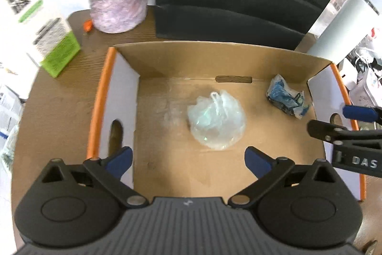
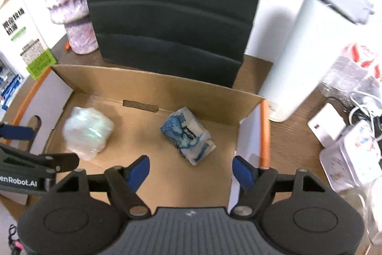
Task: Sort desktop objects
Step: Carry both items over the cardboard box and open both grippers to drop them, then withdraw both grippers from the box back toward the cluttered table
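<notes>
Left wrist view shows your left gripper (image 1: 188,157) spread wide and empty above the cardboard box (image 1: 181,53), with the crumpled clear plastic bag (image 1: 216,120) lying loose near the middle of the box floor. Right wrist view shows your right gripper (image 2: 191,170) released too, gripping nothing, above the blue-and-white wrapper (image 2: 188,135), which rests inside the box toward its right wall.
</notes>
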A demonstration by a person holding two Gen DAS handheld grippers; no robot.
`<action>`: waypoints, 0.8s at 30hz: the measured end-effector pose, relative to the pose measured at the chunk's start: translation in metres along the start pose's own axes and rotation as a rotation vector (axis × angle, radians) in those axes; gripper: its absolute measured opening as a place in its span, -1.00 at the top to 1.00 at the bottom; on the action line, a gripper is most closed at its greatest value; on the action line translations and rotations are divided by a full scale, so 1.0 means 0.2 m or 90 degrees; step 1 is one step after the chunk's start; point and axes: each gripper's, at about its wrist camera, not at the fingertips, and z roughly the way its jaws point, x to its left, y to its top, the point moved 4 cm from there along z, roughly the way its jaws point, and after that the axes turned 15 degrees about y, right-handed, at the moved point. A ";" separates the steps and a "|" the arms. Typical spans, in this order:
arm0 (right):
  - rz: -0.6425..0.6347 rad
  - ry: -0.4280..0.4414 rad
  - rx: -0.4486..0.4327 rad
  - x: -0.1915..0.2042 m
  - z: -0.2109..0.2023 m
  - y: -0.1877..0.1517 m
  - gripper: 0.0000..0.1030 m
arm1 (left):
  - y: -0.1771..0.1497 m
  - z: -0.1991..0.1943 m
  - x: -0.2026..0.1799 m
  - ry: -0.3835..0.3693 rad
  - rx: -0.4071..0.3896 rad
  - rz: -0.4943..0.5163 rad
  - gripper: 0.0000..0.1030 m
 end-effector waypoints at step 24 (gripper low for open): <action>-0.054 0.023 -0.362 0.31 -0.62 -0.50 -0.51 | -0.57 -0.71 0.22 0.025 -0.467 -0.128 -1.00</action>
